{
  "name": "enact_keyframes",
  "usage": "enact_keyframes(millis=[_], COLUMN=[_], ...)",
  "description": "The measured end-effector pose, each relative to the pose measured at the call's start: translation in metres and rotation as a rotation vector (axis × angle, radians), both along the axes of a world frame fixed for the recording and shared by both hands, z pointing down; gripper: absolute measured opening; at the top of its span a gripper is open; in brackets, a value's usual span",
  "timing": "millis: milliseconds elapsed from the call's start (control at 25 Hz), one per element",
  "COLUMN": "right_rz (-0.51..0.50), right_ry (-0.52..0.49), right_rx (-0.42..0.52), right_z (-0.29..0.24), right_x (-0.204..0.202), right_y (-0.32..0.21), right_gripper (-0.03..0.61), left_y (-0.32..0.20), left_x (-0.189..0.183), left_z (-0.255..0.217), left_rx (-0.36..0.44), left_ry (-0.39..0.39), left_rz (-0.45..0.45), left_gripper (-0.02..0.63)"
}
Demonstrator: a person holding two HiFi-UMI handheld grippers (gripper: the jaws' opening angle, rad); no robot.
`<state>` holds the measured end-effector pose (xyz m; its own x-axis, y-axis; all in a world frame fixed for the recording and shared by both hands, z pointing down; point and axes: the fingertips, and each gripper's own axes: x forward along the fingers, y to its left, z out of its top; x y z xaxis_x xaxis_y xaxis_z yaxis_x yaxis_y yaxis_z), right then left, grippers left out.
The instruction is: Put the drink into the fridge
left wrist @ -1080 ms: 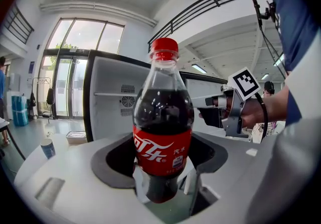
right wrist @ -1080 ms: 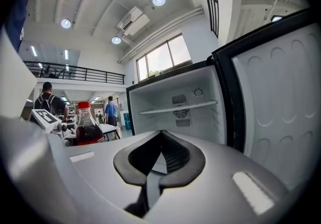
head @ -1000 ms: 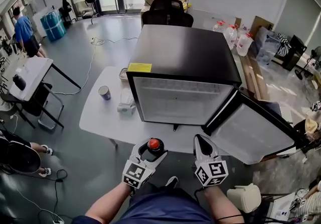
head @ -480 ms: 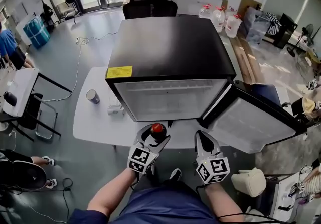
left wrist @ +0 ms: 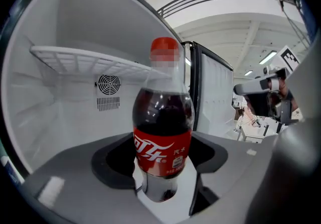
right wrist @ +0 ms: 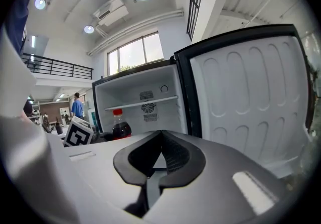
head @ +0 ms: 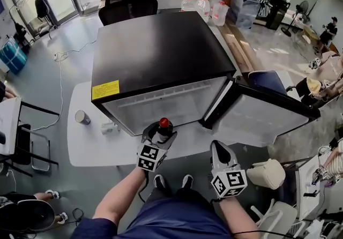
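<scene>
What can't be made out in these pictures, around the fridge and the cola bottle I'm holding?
- Floor inside the fridge: head view, under its top; left gripper view, covered by the left gripper and cola bottle.
- Text on the yellow sticker: head view, too small.
- Contents of the cup: head view, too small.
- Bottom of the door: right gripper view, behind the right gripper.

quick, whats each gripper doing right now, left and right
Left gripper: shut on the cola bottle, which stands upright between its jaws.
Right gripper: shut, nothing between its jaws.
</scene>
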<state>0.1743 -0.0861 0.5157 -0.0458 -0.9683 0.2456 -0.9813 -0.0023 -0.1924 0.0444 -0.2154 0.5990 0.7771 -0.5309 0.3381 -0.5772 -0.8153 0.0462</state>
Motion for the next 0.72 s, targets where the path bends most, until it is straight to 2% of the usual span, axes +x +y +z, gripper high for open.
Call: enact_keyframes(millis=[720], right_rz=[0.194], right_ry=[0.024], right_rx=[-0.052], right_z=[0.009], right_x=[0.009], right_y=[0.034], right_gripper=[0.006], left_y=[-0.065], left_x=[0.038], left_z=[0.026], left_rx=[-0.023], left_ry=[-0.003], left_rz=[0.069], left_gripper=[0.313])
